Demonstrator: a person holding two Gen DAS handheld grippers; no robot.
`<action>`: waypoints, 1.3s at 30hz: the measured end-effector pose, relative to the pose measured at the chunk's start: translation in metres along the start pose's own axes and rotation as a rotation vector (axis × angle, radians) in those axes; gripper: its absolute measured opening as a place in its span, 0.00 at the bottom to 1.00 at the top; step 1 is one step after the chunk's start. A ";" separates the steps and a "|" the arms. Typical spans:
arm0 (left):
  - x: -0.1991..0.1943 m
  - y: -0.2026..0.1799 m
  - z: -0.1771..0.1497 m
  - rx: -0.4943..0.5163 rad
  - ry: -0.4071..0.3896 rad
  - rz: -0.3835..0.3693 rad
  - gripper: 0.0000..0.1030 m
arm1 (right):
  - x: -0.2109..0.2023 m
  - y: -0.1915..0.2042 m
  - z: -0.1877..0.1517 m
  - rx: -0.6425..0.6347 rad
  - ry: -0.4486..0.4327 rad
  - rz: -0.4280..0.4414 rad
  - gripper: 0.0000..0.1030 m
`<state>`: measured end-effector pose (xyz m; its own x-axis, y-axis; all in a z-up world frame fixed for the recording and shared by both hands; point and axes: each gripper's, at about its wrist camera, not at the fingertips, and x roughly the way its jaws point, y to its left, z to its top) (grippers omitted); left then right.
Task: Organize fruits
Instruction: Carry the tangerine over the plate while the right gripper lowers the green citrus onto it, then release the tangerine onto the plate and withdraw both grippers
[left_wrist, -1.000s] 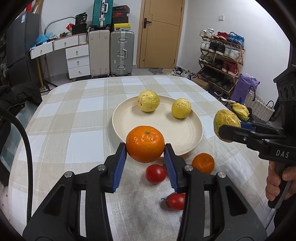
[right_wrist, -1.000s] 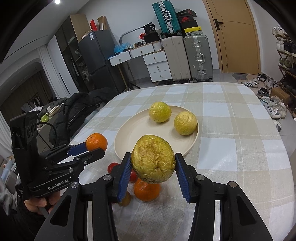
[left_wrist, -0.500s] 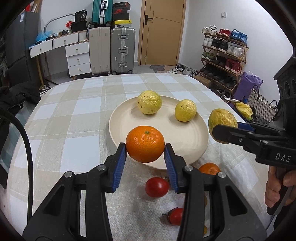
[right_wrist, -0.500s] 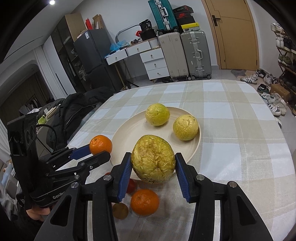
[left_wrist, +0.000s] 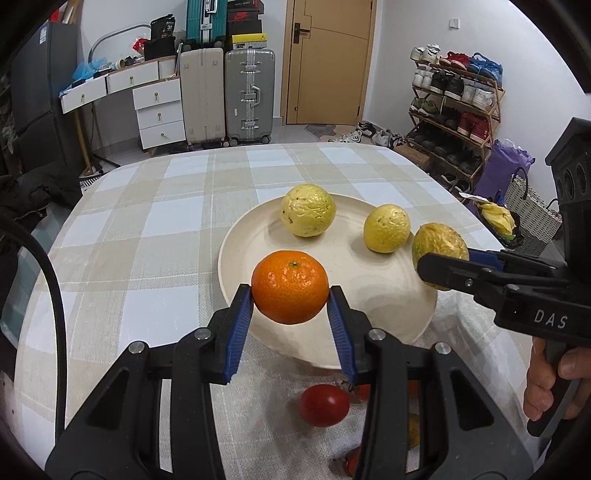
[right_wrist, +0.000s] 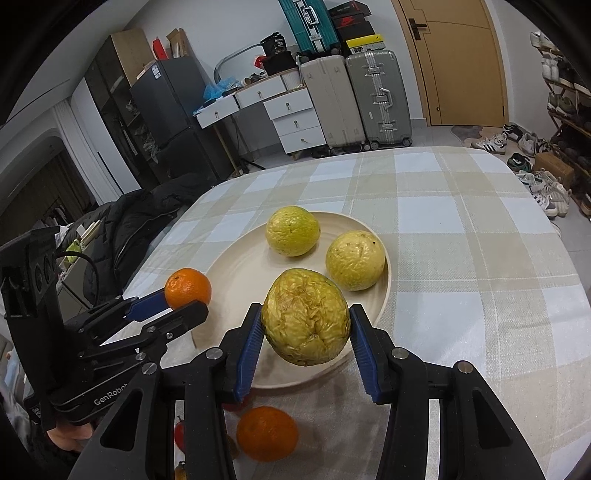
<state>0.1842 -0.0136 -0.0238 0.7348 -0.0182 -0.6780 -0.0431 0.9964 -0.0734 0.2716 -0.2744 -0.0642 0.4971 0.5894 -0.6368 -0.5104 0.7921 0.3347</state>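
My left tongs (left_wrist: 290, 295) are clenched on an orange mandarin (left_wrist: 290, 287), its blue pads pressing either side of the fruit, and I hold it in the air over the near-left rim of the cream plate (left_wrist: 373, 295). My right tongs (right_wrist: 306, 332) are grasping a wrinkled yellow passion fruit (right_wrist: 306, 316), also lifted, above the near edge of the same plate (right_wrist: 236, 273).

From the left camera I see the right tongs (left_wrist: 443, 275) coming in from the right side, with the wrinkled fruit (left_wrist: 439, 242) hanging over the plate's right rim. From the right camera the left tongs (right_wrist: 186, 304) enter from the left, the mandarin (right_wrist: 188, 288) just beside the plate's left rim.

Two more yellow fruits already lie on the plate: a larger one (left_wrist: 308, 210) at the far side and a smaller one (left_wrist: 386, 229) to its right, a little apart from each other.

On the checked cloth of the surface (left_wrist: 147, 229), nearer than the plate, I can see a red tomato (left_wrist: 324, 405) and, in the right view, a second mandarin (right_wrist: 267, 433). Other small red and yellowish pieces lie there too, mostly hidden behind the tongs' arms, so I cannot tell what they are.
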 end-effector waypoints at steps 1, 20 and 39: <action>0.002 0.001 0.001 -0.003 0.003 0.000 0.38 | 0.002 -0.001 0.001 0.004 0.001 0.001 0.46; 0.044 0.006 0.012 0.011 0.060 0.028 0.38 | 0.040 -0.007 0.008 -0.012 0.057 -0.033 0.46; 0.055 0.008 0.012 -0.008 0.098 0.019 0.38 | 0.031 -0.011 0.010 -0.015 0.023 -0.069 0.48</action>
<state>0.2323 -0.0057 -0.0533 0.6644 -0.0072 -0.7474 -0.0626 0.9959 -0.0652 0.2997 -0.2633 -0.0808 0.5153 0.5295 -0.6739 -0.4863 0.8281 0.2788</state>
